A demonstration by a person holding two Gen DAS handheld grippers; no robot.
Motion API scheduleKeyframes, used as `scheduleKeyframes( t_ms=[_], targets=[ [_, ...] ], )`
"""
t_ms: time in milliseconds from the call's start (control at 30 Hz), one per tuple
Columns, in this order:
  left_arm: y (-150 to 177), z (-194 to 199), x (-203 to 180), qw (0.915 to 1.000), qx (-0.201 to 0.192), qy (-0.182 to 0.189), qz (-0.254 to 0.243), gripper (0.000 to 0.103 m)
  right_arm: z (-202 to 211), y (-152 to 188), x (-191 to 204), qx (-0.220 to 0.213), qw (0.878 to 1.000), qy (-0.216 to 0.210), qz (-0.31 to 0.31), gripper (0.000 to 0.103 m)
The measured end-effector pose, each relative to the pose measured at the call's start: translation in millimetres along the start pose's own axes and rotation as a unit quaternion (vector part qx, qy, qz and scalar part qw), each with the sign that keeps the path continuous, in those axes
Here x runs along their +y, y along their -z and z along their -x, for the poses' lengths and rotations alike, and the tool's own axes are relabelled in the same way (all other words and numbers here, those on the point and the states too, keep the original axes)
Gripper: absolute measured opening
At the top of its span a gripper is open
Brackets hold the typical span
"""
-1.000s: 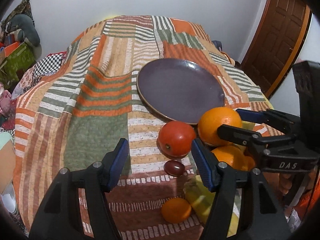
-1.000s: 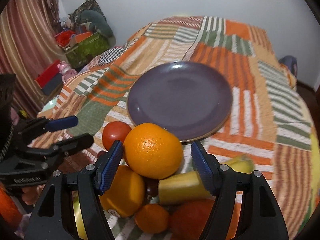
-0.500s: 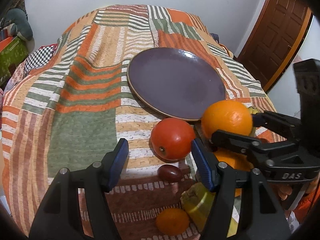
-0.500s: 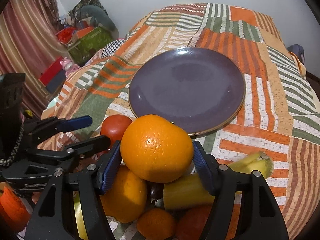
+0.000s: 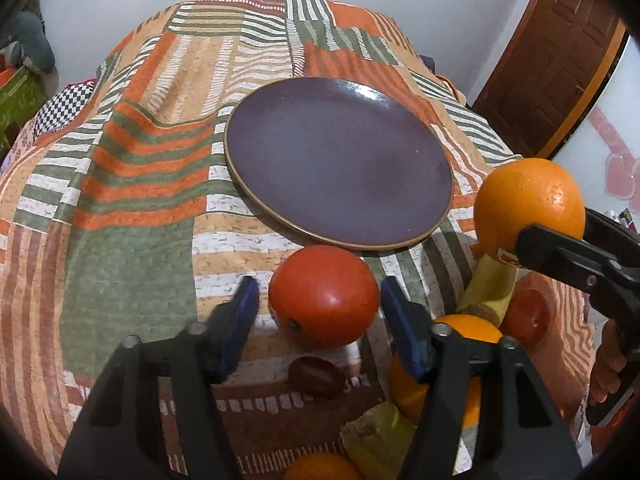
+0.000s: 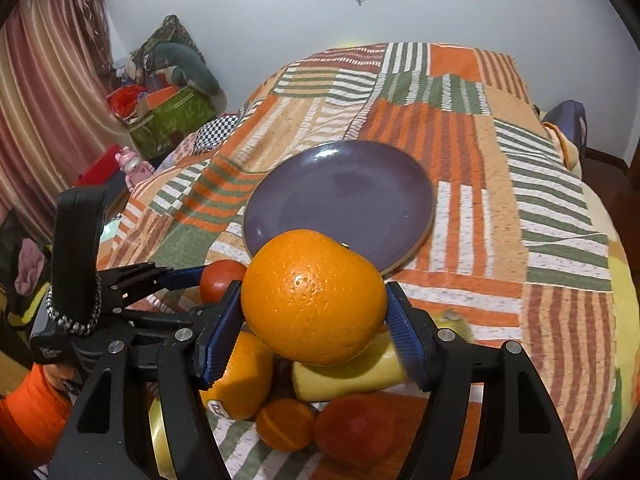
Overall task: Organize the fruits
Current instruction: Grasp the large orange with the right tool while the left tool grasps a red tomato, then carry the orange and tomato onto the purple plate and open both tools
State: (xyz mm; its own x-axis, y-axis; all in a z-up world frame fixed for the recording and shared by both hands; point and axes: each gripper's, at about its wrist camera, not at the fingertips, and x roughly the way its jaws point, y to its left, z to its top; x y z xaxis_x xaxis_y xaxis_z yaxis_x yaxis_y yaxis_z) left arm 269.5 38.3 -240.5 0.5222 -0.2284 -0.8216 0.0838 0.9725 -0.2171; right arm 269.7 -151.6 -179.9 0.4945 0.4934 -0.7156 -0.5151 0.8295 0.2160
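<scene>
The left tool (image 5: pixel 316 312), blades apart, straddles the red tomato (image 5: pixel 323 297) at the plate's (image 5: pixel 280 212) six o'clock, presumably to grip it, while the right tool (image 6: pixel 314 312) clamps the orange (image 6: pixel 314 298) lifted toward that plate.

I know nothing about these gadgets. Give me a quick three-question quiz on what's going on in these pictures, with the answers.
1. True or false: the purple plate already has fruit on it.
2. What does the right gripper hold?
A) a banana
B) a large orange
C) a tomato
3. Fill in: the left gripper is open, its fingers either side of a red ____ lying on the patchwork cloth.

Key
1. False; it is bare.
2. B; the fingers press on both sides of it, above the fruit pile.
3. Tomato; not gripped yet.
</scene>
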Motion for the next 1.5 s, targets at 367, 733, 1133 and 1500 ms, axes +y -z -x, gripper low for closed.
scheduleKeyframes(
  t_ms=[367,733,1133,1500],
  targets=[
    [-12.1,30.4,-6.9,0.9994,-0.031,-0.011,-0.004,0.051,4.8,-4.0,-6.0,-0.009,1.000,0.011,-0.002,0.066],
    [-55.6,79.6,-3.8,0.9942,-0.102,-0.029,-0.016,0.051,16.9,-48.1,-8.3,-0.052,0.998,0.039,0.016,0.066],
    [-115.0,76.6,11.5,0.9906,-0.127,-0.052,-0.006,0.051,11.3,-95.3,-4.7,-0.089,0.993,0.062,0.043,0.066],
    [-138.6,19.5,25.2,0.9957,-0.081,-0.043,0.010,0.051,-44.0,-105.5,-15.1,-0.040,0.995,0.074,0.047,0.066]
  ],
)
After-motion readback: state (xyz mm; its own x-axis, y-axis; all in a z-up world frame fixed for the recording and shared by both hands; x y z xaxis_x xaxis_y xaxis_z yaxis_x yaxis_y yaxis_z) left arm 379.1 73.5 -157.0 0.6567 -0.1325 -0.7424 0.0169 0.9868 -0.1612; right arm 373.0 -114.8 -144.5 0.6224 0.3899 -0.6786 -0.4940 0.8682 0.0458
